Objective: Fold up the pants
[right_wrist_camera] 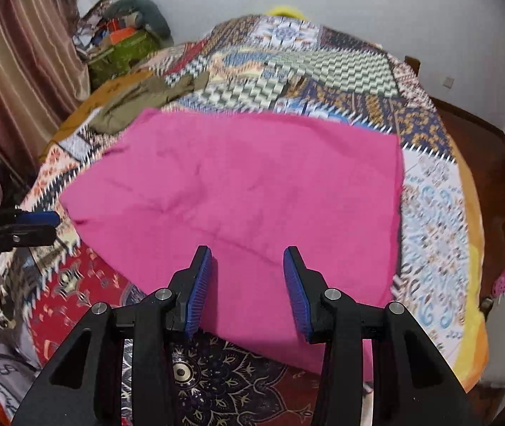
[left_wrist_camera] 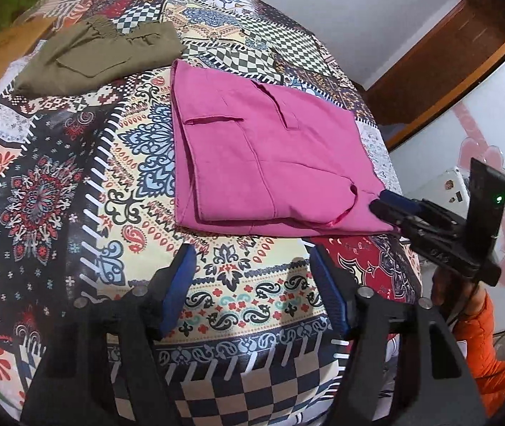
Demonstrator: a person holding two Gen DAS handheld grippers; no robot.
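Pink pants lie folded into a flat rectangle on the patterned bedspread; they also show in the right wrist view. My left gripper is open and empty, hovering just short of the pants' near edge. My right gripper is open and empty above the pants' near corner; in the left wrist view it sits at the pants' right corner. The left gripper appears at the left edge of the right wrist view.
Olive-green pants lie folded at the far left of the bed, also in the right wrist view. A pile of bags and clothes sits by the curtain. A wooden floor lies beyond the bed's right side.
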